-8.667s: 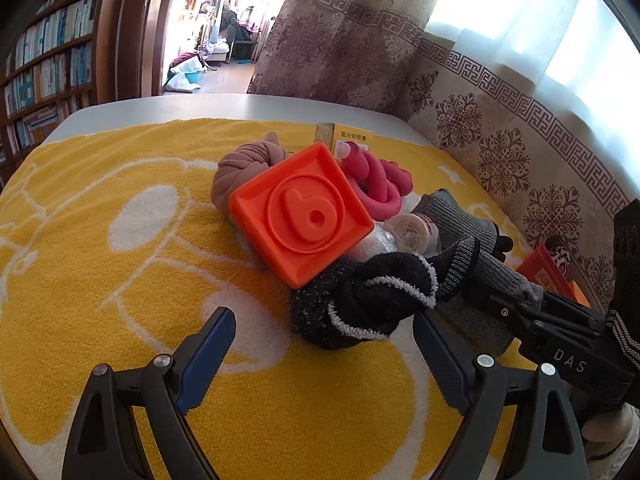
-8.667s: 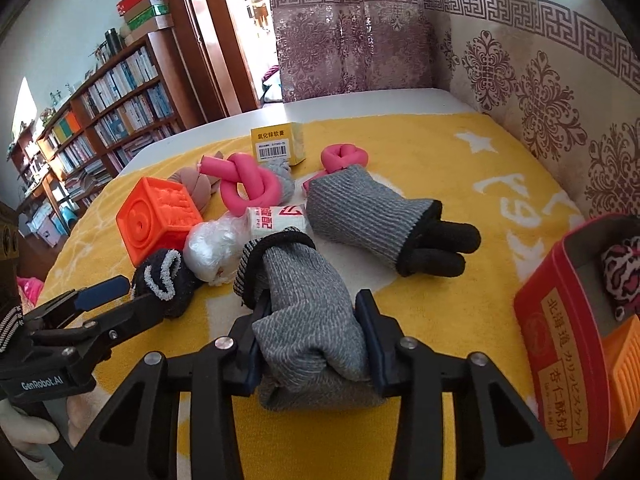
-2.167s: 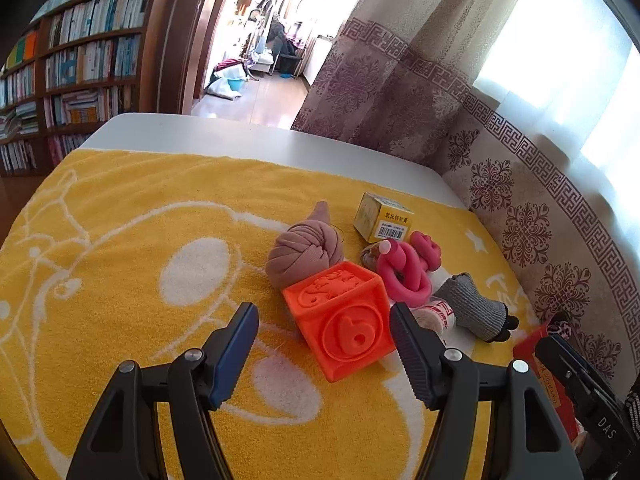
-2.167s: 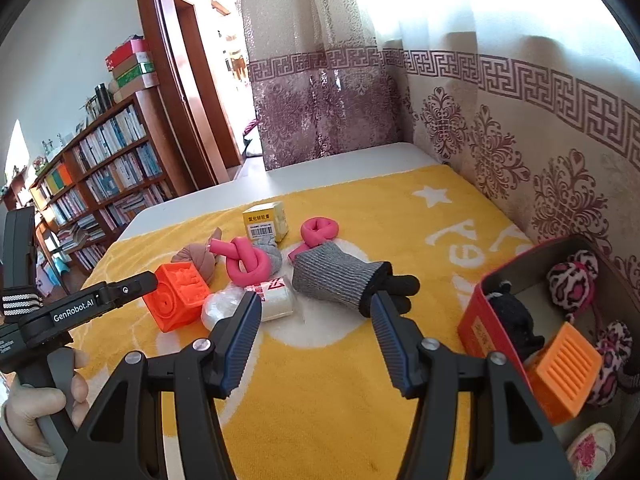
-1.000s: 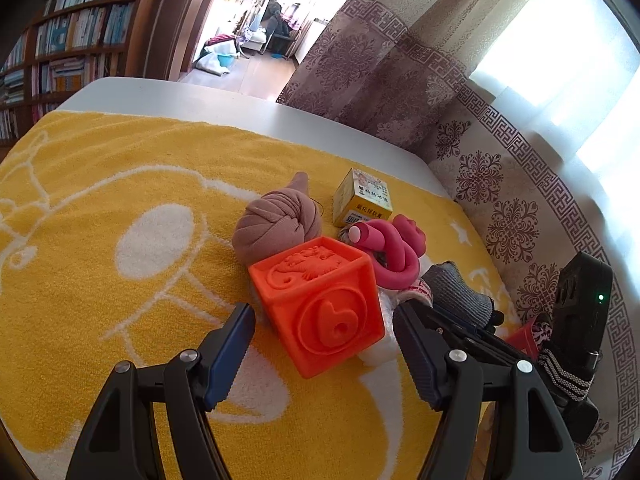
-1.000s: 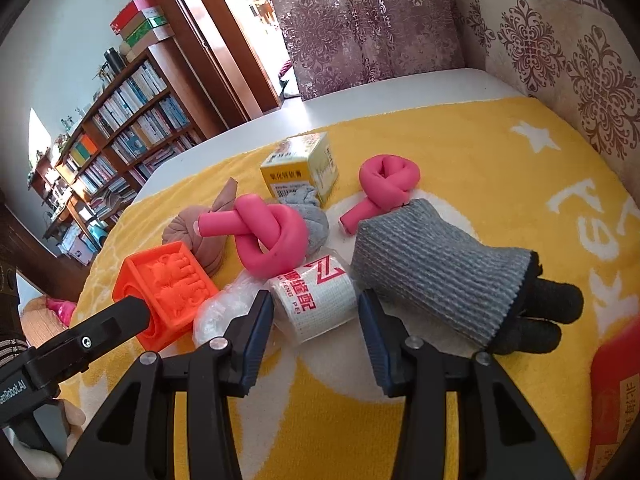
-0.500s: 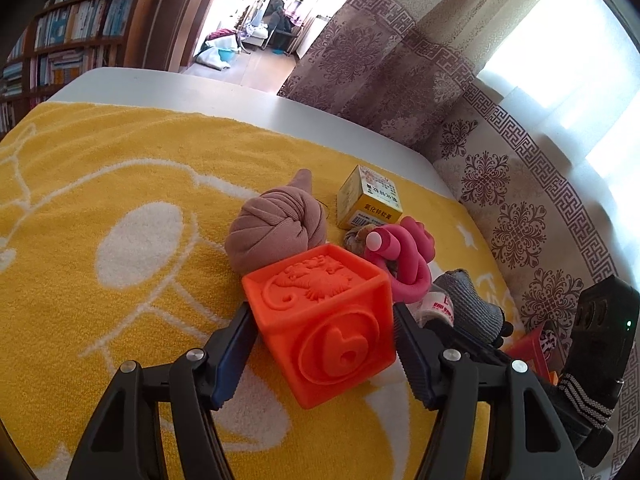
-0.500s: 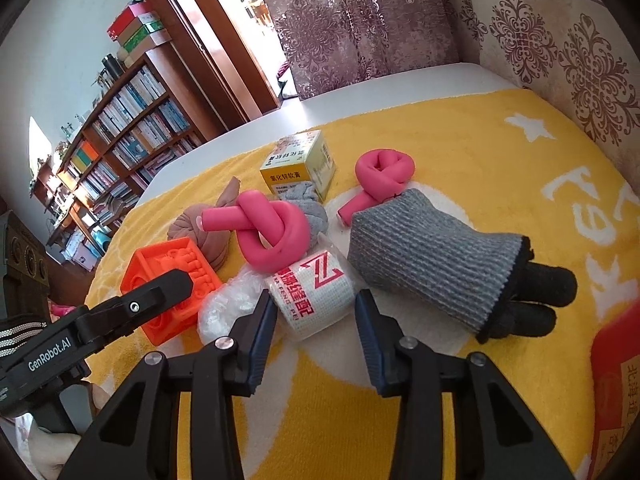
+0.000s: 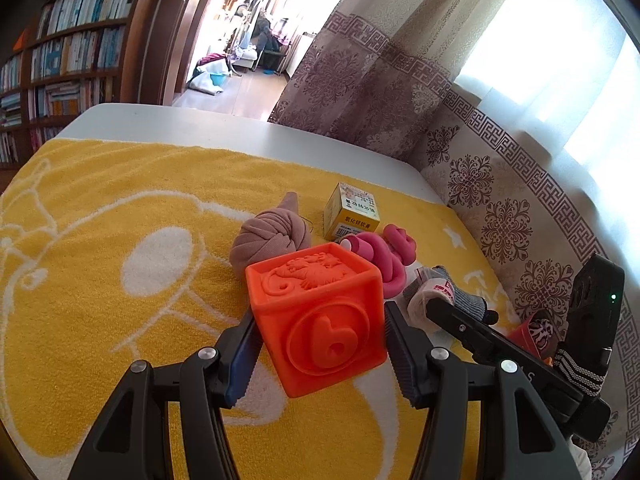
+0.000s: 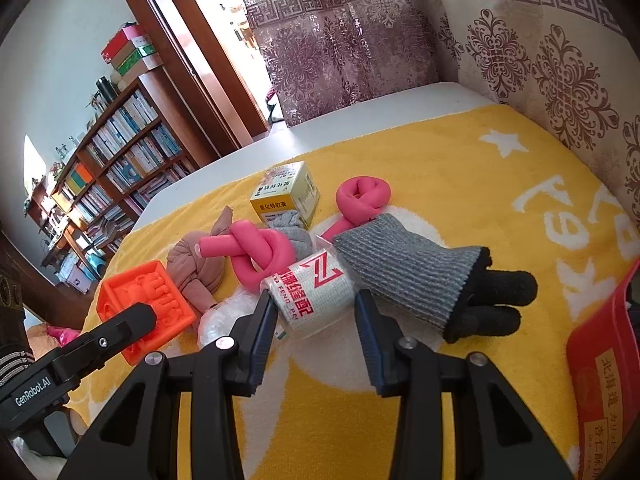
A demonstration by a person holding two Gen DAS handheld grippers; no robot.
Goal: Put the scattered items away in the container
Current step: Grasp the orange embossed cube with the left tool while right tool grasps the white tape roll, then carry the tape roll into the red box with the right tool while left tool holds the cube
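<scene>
The orange embossed cube (image 9: pixel 320 320) was being clamped between the closing left gripper (image 9: pixel 318 354), the white wrapped roll (image 10: pixel 312 292) was pinched by the right gripper (image 10: pixel 316 320), while gloves, socks and a carton remained scattered mid-towel, outside the red tin (image 10: pixel 600 364) at the towel's right edge.

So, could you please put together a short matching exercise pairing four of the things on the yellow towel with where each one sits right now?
Things:
1. orange cube
2. white bandage roll
3. yellow box
4. grey glove

Places:
A. farthest back in the pile, toward the bare white tabletop
B. between the fingers of the right gripper
C. between the fingers of the left gripper, whose jaws are closing
D. lying flat with its black fingers pointing toward the red container

Pairs: 1-C, 2-B, 3-A, 4-D
</scene>
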